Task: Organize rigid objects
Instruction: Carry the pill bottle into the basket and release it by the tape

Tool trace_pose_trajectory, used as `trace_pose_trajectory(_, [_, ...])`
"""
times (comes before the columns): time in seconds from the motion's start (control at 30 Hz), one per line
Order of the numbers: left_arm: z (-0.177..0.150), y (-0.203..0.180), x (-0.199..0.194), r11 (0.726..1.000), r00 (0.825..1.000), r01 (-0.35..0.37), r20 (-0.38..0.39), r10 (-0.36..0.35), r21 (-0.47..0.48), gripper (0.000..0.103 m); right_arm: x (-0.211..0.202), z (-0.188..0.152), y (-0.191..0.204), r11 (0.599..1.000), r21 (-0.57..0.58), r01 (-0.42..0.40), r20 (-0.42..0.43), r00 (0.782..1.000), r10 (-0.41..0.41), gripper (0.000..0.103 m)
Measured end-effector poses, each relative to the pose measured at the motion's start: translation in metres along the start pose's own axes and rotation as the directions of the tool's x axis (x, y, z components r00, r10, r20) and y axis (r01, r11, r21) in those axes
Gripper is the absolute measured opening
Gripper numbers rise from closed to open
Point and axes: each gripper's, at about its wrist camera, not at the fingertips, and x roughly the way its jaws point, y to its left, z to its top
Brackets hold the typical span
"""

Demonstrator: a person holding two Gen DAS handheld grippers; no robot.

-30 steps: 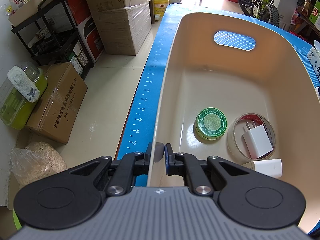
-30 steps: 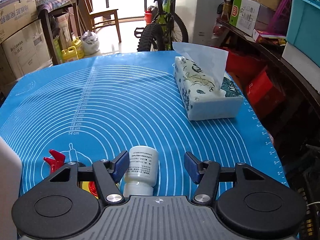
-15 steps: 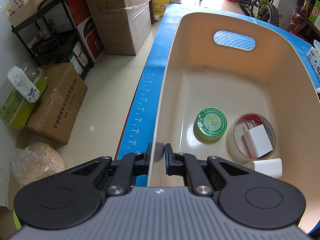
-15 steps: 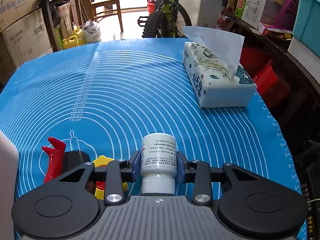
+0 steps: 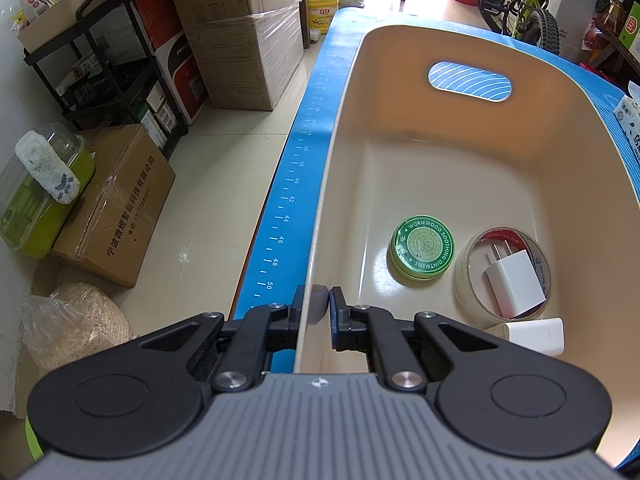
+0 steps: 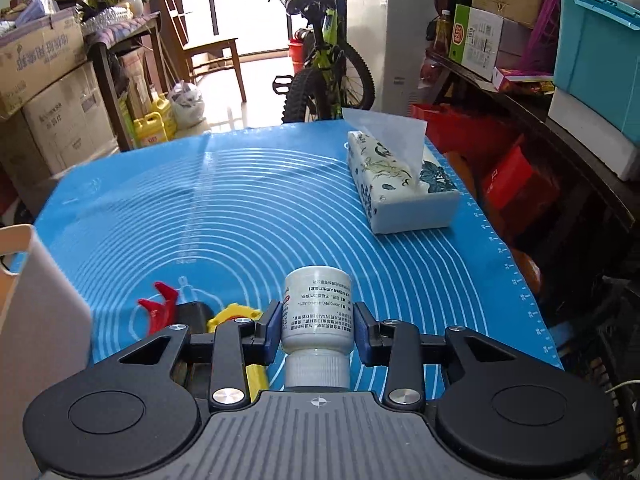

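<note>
My left gripper point(image 5: 319, 306) is shut on the near left rim of the cream bin point(image 5: 340, 128). Inside the bin lie a green ointment tin point(image 5: 422, 246), a tape roll point(image 5: 466, 272) with a white charger plug point(image 5: 514, 283) in it, and a second white charger point(image 5: 538, 335). My right gripper point(image 6: 316, 325) is shut on a white pill bottle point(image 6: 317, 308), cap toward the camera, held above the blue mat point(image 6: 240, 208). A red clip point(image 6: 158, 307) and a yellow tool point(image 6: 236, 314) lie on the mat behind the left finger. The bin's corner point(image 6: 36, 304) shows at left.
A tissue box point(image 6: 400, 184) sits at the mat's far right. Off the mat's left edge the floor holds cardboard boxes point(image 5: 116, 208) and a black rack point(image 5: 100, 60). Shelves with boxes and a bicycle point(image 6: 328, 68) stand beyond the table.
My right gripper closed on the white pill bottle and lifted it off the mat, tilting up. The left gripper and the bin have not moved.
</note>
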Motion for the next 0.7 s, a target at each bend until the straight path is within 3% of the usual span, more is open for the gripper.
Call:
trace_pose_trajectory(0.17, [0.0,0.001,0.0,1.0,1.0,0.0,-0.001,0.0,-0.001,0.012,-0.041,-0.001,0.011,0.999,-0.014,-0.037,0.067,0.997,0.038,0.044])
trace_pose_trajectory(0.37, [0.0,0.002,-0.001,1.0,1.0,-0.001,0.0,0.001,-0.001,0.012,-0.079,-0.005,0.036,0.99,-0.031,-0.137,0.137,0.981,0.14,0.044])
trace_pose_trajectory(0.7, [0.0,0.002,-0.001,1.0,1.0,0.002,0.0,-0.002,-0.003,0.012,-0.101,-0.006,0.109,0.952,-0.159,-0.261,0.139,0.949,0.283,0.044])
